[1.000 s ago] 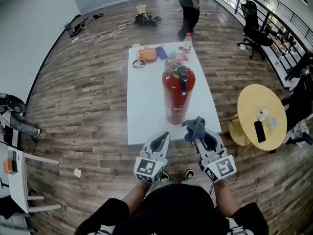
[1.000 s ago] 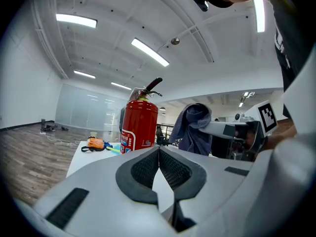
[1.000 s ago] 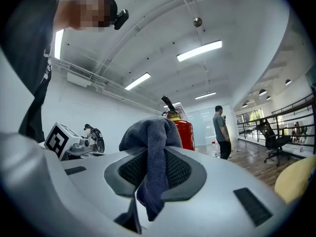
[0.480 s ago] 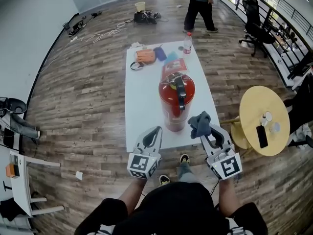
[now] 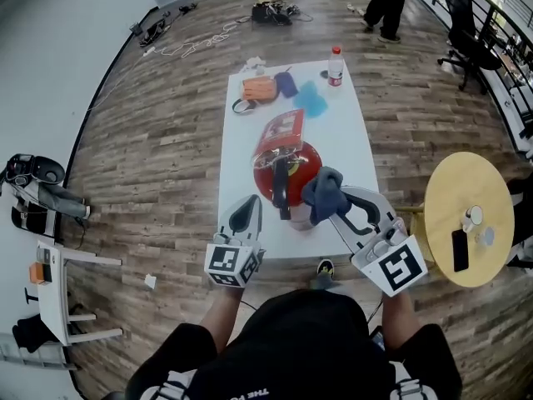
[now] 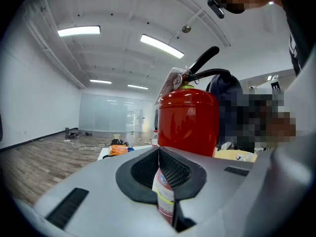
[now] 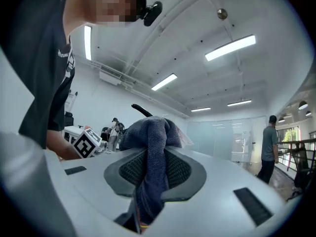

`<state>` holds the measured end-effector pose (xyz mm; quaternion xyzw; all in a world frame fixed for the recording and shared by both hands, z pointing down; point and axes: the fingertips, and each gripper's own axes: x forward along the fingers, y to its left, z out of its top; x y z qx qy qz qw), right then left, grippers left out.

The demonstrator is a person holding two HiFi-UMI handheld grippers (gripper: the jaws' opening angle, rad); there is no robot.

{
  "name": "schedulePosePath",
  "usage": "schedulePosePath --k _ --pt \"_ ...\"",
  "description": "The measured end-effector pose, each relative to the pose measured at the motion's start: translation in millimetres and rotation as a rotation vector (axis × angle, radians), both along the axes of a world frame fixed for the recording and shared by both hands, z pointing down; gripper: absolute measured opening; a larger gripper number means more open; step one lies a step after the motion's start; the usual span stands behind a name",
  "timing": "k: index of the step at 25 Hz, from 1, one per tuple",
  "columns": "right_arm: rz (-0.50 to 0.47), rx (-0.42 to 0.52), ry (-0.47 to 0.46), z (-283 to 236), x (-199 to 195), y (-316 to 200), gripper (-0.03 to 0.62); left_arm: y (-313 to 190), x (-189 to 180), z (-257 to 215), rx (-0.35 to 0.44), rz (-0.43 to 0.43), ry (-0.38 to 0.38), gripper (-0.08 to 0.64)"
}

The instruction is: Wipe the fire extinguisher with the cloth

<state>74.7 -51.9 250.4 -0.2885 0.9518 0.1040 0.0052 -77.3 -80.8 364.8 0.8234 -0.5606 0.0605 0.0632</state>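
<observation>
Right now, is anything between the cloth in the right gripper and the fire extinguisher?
Nothing visible. The right gripper is shut on the cloth, which sits right at the fire extinguisher top, beside its black handle; whether it touches is unclear. The left gripper, shut, is on the other side, out of the path.

The fire extinguisher (image 5: pixel 289 167) stood at the near end of the tabletop (image 5: pixel 246 144). My left tool (image 5: pixel 246 207) was just left of it, by the near edge. My right tool (image 5: pixel 334 209) was just right of it, with the cloth (image 5: pixel 324 192) between its jaws, close beside the extinguisher's top. A bottle (image 5: pixel 336 65) stood at the far right corner. A round table (image 5: pixel 454 192) lay well to the right, with a phone (image 5: pixel 460 250) on it.
</observation>
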Motion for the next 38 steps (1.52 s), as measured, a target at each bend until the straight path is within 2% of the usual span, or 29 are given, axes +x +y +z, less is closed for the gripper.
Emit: schedulePosePath --k 2,3,6,9,12,15,17,20,23,25,28,32,36,37,38 --pt "-0.010 0.018 0.060 3.9 -8.3 -11.8 0.089 -5.9 -2.5 2.1 -0.005 -0.013 -0.008 0.023" --pt "-0.016 0.014 0.060 3.7 -10.6 -17.3 0.089 -8.5 -4.1 3.8 -0.009 -0.018 -0.010 0.023" --pt "-0.055 -0.094 0.008 1.2 -9.6 -39.0 0.089 -15.4 -10.7 5.8 -0.016 -0.026 -0.008 0.023" --pt "-0.075 -0.118 0.075 -2.0 -13.6 -74.1 0.087 -21.6 -16.1 5.5 -0.022 -0.009 -0.010 0.023" --pt "-0.104 -0.087 0.130 -9.3 -32.9 -100.3 0.087 -30.0 -16.2 5.9 -0.020 0.024 -0.013 0.023" --pt "-0.087 0.001 0.172 -15.2 -42.5 -96.1 0.081 -34.8 -18.1 4.3 -0.013 0.050 -0.009 0.023" --pt "-0.060 0.036 0.109 -18.7 -37.4 -78.0 0.078 -36.2 -19.3 6.0 -0.019 0.064 0.001 0.023" --pt "-0.009 -0.004 -0.038 -20.6 -31.0 -38.8 0.078 -37.5 -19.7 9.7 -0.032 0.091 0.008 0.023" --pt "0.033 -0.064 0.008 -6.4 -29.4 -20.9 0.078 -38.2 -18.1 10.9 -0.040 0.112 0.018 0.023" --pt "0.040 -0.107 0.050 0.3 -28.1 -31.0 0.078 -39.7 -17.2 12.5 -0.044 0.123 0.025 0.023" --pt "0.008 -0.160 0.050 -2.9 -29.8 -63.0 0.078 -39.3 -17.3 12.3 -0.051 0.132 0.031 0.023" --pt "-0.082 -0.170 -0.031 -11.7 -33.9 -93.1 0.077 -38.9 -19.6 7.0 -0.038 0.125 0.028 0.023" --pt "-0.092 -0.309 -0.218 3.6 -16.5 -104.6 0.077 -35.1 -21.6 7.3 -0.044 0.118 0.029 0.023" --pt "-0.069 -0.343 -0.224 18.6 -11.1 -108.8 0.077 -35.3 -21.9 8.0 -0.047 0.117 0.030 0.023" --pt "-0.034 -0.371 -0.181 40.8 -8.6 -112.7 0.075 -35.6 -22.1 8.6 -0.048 0.116 0.031 0.023"
